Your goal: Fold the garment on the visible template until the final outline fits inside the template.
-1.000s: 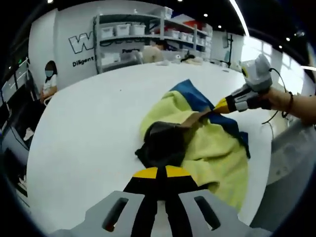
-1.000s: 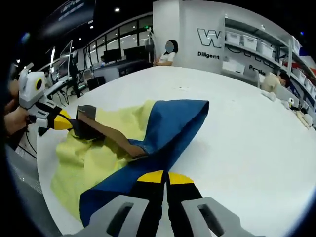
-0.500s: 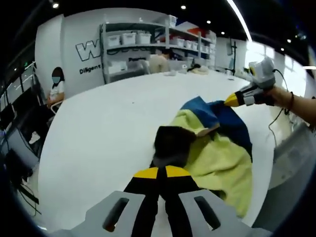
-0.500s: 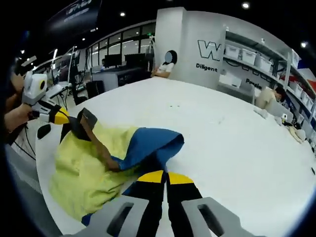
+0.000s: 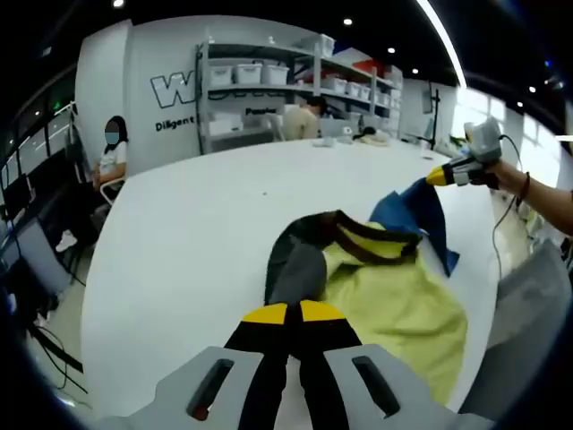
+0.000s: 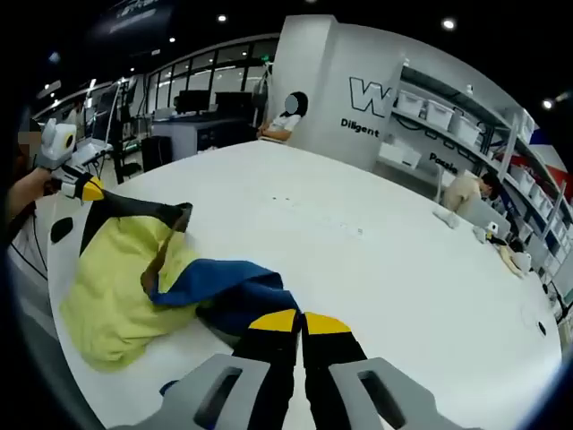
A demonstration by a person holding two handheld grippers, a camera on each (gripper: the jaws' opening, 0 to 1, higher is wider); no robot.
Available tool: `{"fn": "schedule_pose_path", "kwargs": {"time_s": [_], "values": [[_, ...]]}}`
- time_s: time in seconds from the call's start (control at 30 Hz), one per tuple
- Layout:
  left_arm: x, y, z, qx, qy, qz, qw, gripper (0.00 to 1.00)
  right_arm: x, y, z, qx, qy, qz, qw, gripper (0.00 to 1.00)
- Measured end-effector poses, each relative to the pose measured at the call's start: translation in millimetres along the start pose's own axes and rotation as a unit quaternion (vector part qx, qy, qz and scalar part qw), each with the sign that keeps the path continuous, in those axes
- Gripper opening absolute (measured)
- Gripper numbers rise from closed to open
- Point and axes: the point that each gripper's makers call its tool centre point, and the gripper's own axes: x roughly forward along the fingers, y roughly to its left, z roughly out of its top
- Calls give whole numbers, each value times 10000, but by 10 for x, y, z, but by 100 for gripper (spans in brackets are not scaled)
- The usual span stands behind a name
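Note:
A garment in yellow, blue and dark grey lies bunched on the white table. At the bottom of the left gripper view, my left gripper is shut on the dark grey part. My right gripper comes in from the right, shut on the blue part and holding it up. In the right gripper view, my right gripper pinches the blue cloth. The yellow cloth sags to its left. The left gripper holds the dark edge raised at far left.
The round white table spreads wide beyond the garment, and its edge runs close by the cloth. Shelves with white bins stand behind it. A person sits at a desk further back. Small pale items lie at the table's far side.
Both grippers have drawn apart, each keeping its hold. The garment has opened out: the dark part now stretches toward my left gripper and the blue part is pulled up by the right.

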Motion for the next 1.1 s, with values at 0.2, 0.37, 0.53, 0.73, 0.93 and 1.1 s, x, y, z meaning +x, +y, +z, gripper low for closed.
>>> {"fn": "schedule_pose_path", "kwargs": {"time_s": [0.2,0.37,0.53,0.73,0.93,1.1], "values": [[31,172,-81,103,234,100,9996,0,27,-158,-47,139,107,-147,9997,0],[84,298,-132,146,394,169,9990,0,38,-259,-57,140,235,-173,9995,0],[131,421,-176,230,543,278,9979,0,73,-400,-119,55,435,-277,9987,0],[148,626,-246,234,679,476,9963,0,82,-534,-252,-36,704,-372,9968,0],[191,780,-282,579,828,683,9925,0,62,-638,-366,341,883,-432,9946,0],[241,867,-334,560,955,771,9909,1,85,-709,-444,620,956,-472,9924,0]]}}
